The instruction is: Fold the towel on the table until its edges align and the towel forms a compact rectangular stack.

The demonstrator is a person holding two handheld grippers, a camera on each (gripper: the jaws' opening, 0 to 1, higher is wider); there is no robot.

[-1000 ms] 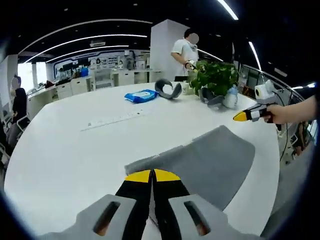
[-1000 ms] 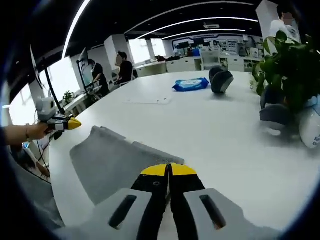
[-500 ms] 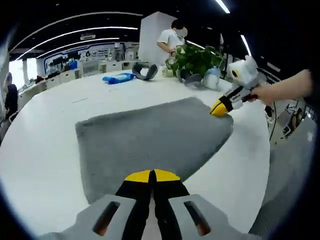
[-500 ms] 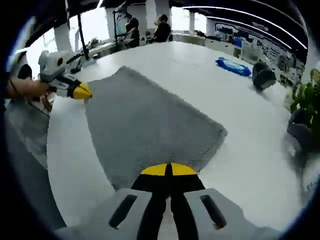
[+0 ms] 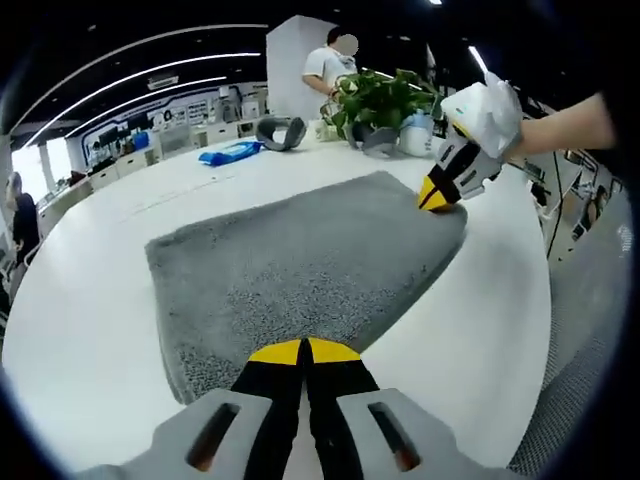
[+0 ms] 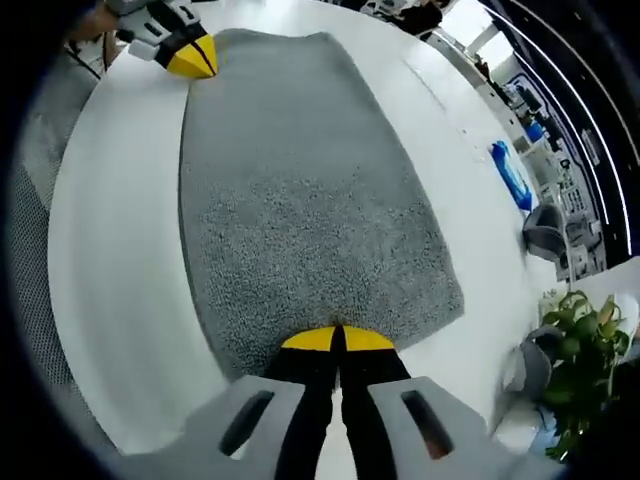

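Observation:
A grey towel (image 5: 300,260) lies spread flat on the white round table (image 5: 90,330). My left gripper (image 5: 303,351) is shut, its yellow tips at the towel's near edge, with no cloth seen between the jaws. In the left gripper view the right gripper (image 5: 436,196) comes in from the right, held by a hand, tips down on the towel's right corner. In the right gripper view the towel (image 6: 300,190) stretches away from my shut right gripper (image 6: 338,340), which sits at its near edge. The left gripper (image 6: 192,57) touches the far left corner.
Beyond the towel are a blue packet (image 5: 230,153), a grey curved object (image 5: 280,130), a potted plant (image 5: 385,95) and a white bottle (image 5: 415,135). A person (image 5: 328,65) stands behind them. The table edge (image 6: 70,250) runs close along the towel's left side.
Both grippers have come down from the air to the towel's near edge and corners. The right gripper view now looks steeply down on the towel. The towel itself has not shifted.

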